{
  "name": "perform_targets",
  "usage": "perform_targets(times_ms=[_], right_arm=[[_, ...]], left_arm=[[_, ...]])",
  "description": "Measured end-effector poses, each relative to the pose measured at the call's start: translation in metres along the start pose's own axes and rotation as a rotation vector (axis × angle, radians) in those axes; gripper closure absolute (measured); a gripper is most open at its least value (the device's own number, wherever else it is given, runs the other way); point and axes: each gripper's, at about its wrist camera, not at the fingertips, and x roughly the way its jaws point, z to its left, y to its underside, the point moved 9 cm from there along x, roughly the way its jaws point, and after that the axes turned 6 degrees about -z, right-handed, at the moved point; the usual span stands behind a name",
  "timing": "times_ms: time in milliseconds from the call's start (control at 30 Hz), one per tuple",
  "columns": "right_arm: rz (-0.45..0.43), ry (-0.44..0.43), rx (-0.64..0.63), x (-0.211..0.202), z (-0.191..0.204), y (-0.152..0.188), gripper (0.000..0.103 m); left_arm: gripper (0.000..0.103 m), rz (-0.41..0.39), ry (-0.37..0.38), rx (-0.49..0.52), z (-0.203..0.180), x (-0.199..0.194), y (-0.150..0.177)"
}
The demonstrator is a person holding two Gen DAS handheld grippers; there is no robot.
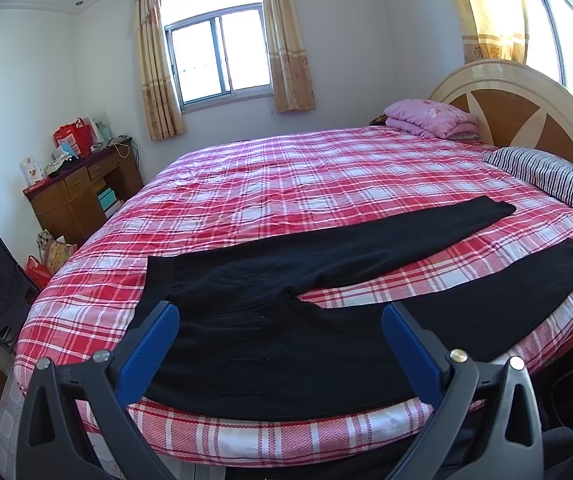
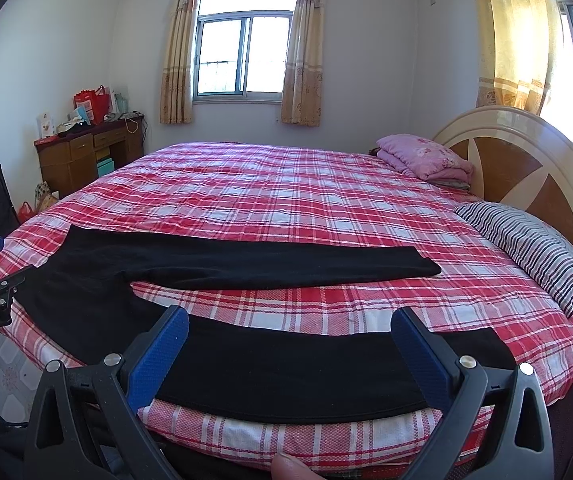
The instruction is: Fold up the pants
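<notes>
Plainly, black pants are spread flat along the near edge of a bed, with both claws held wide apart above them.

The bed point(image 1: 326, 168), covered in a red checked sheet, is seen to carry the pants point(image 1: 270, 320) with their long axis running left to right, across the line of both claws rather than along it. The waist end is found to the left, directly beneath the left claw point(image 1: 280, 346), whose blue fingers point(image 1: 150, 350) are spread and pinch nothing. The two legs are seen splayed in a V toward the right; the near leg point(image 2: 286, 368) lies under the right claw point(image 2: 290, 354), likewise spread and empty, while the far leg point(image 2: 270, 264) lies further in on the bed. Each end is judged nearest its own claw, so the near leg would probably be lifted across onto the far one.
</notes>
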Motion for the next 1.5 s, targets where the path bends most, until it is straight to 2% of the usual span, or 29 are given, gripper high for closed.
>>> perform_targets(times_ms=[867,1067,1200,1400,1500], right_arm=[[0.016,0.008,-0.008,0.008,-0.002,0.005,0.001],[0.040,0.023,-0.027,0.025,-0.005,0.015,0.001],[0.048,0.041,-0.073,0.046,-0.011,0.023,0.001],[0.119,0.040,-0.048,0.094,-0.030,0.035,0.001],[0.138,0.052,-0.042,0.116,-0.041,0.035,0.001]], left_arm=[[0.000,0.016,-0.003,0.001,0.002,0.007,0.006],[0.000,0.030,-0.007,0.015,0.009,0.026,0.014],[0.000,0.062,-0.044,-0.013,0.040,0.056,0.023],[0.000,0.111,-0.183,-0.077,0.124,0.117,0.022],[0.000,0.180,-0.224,-0.097,0.162,0.156,0.026]])
